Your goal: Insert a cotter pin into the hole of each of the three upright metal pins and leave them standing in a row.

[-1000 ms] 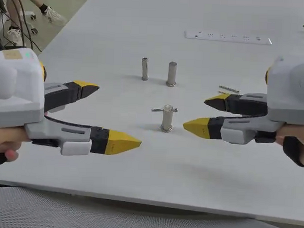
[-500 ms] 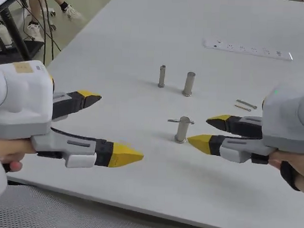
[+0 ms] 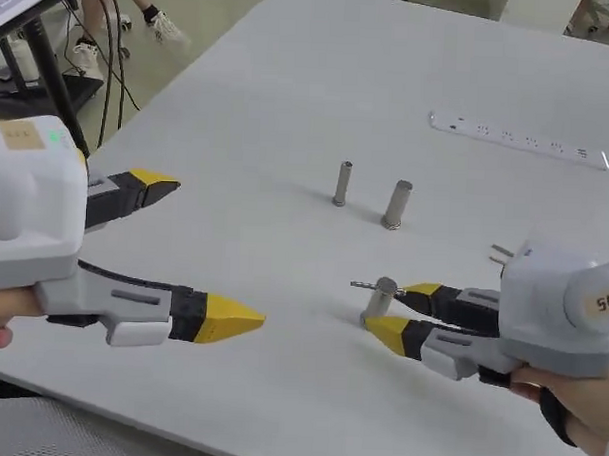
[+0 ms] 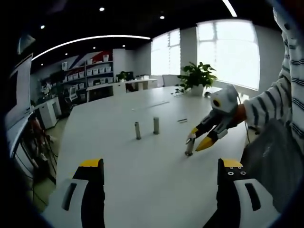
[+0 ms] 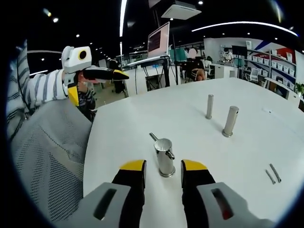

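Three upright metal pins stand on the white table (image 3: pixel 239 96). The near pin (image 3: pixel 382 297) (image 5: pixel 165 156) (image 4: pixel 190 147) has a cotter pin (image 3: pixel 366 285) through its top. Two bare pins stand behind it, a thin one (image 3: pixel 342 183) (image 5: pixel 209 106) and a thicker one (image 3: pixel 396 204) (image 5: pixel 230 121). My right gripper (image 3: pixel 400 309) (image 5: pixel 164 167) is open, with one jaw on each side of the near pin's base and a narrow gap on both sides. My left gripper (image 3: pixel 197 252) (image 4: pixel 160 164) hovers wide open and holds nothing, well to the left.
Two loose cotter pins (image 3: pixel 501 253) (image 5: pixel 272 173) lie to the right of the pins. A white power strip (image 3: pixel 518 138) lies at the far right. A mesh chair (image 5: pixel 47 156) stands by the near table edge, and a stand with cables (image 3: pixel 50 59) off the table's left.
My right gripper has moved left and forward until its jaws flank the near pin. The left gripper has stayed open in place. The head camera has shifted.
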